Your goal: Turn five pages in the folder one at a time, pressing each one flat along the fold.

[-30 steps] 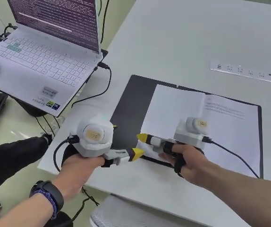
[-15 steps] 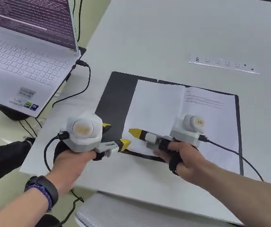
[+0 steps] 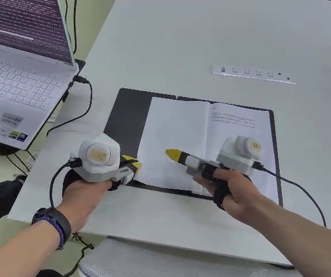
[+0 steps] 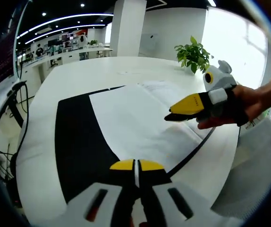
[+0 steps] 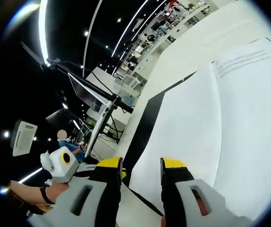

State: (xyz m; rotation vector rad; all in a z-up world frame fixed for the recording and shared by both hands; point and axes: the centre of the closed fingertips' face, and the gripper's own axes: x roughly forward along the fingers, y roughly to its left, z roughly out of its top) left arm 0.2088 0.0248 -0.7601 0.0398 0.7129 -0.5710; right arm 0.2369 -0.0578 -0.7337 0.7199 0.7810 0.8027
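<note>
We find the folder (image 3: 132,104) lying open on the worktop (image 3: 211,40), close to the near edge, its black left half partly bare. A blank page (image 3: 174,130) lies flat to the left of the fold (image 3: 207,144), and a printed page (image 3: 240,138) lies flat to the right. At least one leaf has been turned, but we cannot tell how many of the five.

The left tool (image 3: 132,165) is at the folder's near left edge, jaws pressed together, gripping nothing. The right tool (image 3: 173,154) is over the near part of the blank page, jaws parted and empty; we cannot tell whether it touches.

No page is lifted. We judge the work to be between turns.
</note>
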